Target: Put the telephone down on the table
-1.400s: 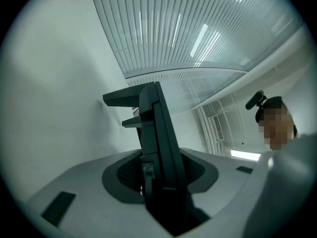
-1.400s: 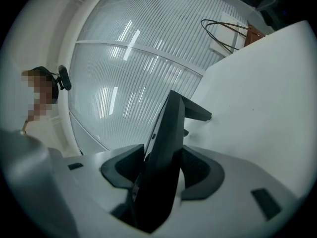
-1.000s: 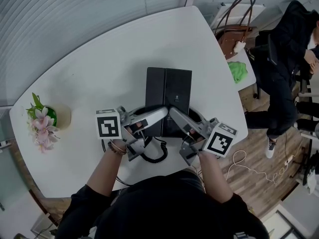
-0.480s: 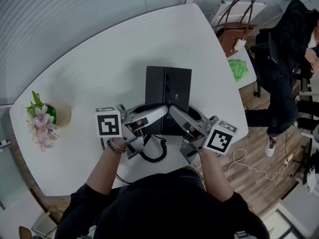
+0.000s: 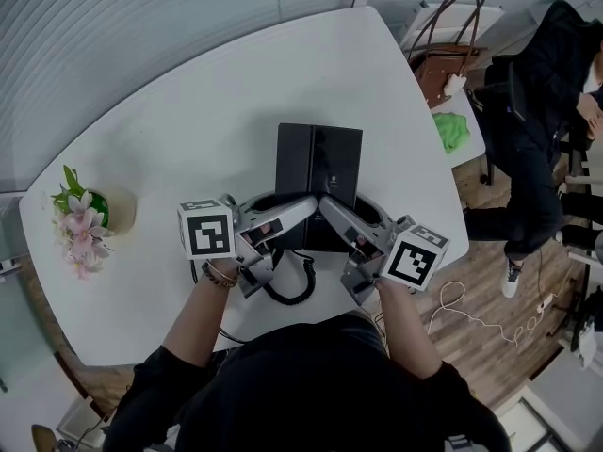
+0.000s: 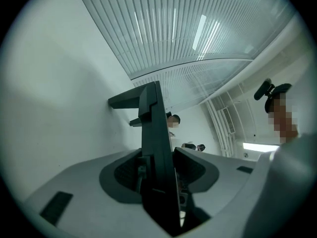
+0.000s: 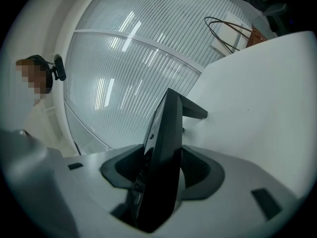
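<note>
Black telephone (image 5: 318, 169) at centre of bench (image 5: 179, 111), toward near edge; contact with bench unclear. Clamped on telephone's near end: left hand-held gripper (image 5: 300, 213) and right hand-held gripper (image 5: 332, 211), jaws part-open.

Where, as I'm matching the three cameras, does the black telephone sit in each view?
Head view: telephone centre, over the white table.
Left gripper view: telephone centre, edge-on; table at left.
Right gripper view: telephone centre, edge-on; table at right.
Shared landmark: the white table.
</note>
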The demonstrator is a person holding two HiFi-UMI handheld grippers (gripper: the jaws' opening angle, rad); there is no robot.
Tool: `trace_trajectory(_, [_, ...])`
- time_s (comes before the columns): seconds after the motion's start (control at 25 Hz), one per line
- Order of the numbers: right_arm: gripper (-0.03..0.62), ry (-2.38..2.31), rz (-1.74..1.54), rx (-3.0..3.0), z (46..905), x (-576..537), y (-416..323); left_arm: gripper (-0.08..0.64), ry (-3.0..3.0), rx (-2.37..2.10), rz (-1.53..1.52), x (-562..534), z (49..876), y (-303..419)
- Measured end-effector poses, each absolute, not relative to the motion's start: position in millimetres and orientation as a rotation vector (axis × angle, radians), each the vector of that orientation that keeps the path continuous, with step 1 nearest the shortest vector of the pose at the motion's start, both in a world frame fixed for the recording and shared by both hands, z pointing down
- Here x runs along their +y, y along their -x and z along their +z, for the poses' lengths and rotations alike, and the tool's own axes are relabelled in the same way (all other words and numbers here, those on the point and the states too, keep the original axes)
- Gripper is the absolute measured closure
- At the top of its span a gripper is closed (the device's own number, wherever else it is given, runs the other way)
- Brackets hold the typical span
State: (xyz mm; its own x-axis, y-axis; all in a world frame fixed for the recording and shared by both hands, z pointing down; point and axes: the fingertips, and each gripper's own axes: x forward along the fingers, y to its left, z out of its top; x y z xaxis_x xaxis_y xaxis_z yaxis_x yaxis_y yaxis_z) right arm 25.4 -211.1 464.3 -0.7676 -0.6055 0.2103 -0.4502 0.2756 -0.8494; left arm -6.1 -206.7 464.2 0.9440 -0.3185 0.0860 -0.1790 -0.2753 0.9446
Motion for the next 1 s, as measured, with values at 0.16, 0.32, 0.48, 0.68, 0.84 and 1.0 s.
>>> trace_trajectory(0.16, [0.373,1.004,-1.505,2.393,466.0,-210.5,-25.6,0.356,-1.875,-0.379,-0.134,-206.9,465.7,6.9])
trace_trajectory(0.32, [0.37,1.023,-1.5,2.424,468.6,-208.4,-26.4,0.347,-1.876,-0.398,-0.104,-204.6,469.3,7.3])
trace_trajectory(0.48, [0.37,1.031,-1.501,2.433,469.2,-208.3,-26.6,0.345,-1.877,-0.409,-0.095,-204.5,470.6,7.6])
trace_trajectory(0.68, [0.37,1.042,-1.511,2.436,469.8,-207.7,-27.0,0.334,-1.885,-0.452,-0.056,-204.7,472.4,9.2])
trace_trajectory(0.84, [0.371,1.082,-1.45,2.512,471.0,-207.0,-30.4,0.321,-1.909,-0.495,0.012,-203.3,477.1,8.7])
trace_trajectory(1.0, [0.372,1.082,-1.449,2.529,472.9,-206.1,-30.2,0.319,-1.907,-0.505,0.034,-202.2,479.7,9.3])
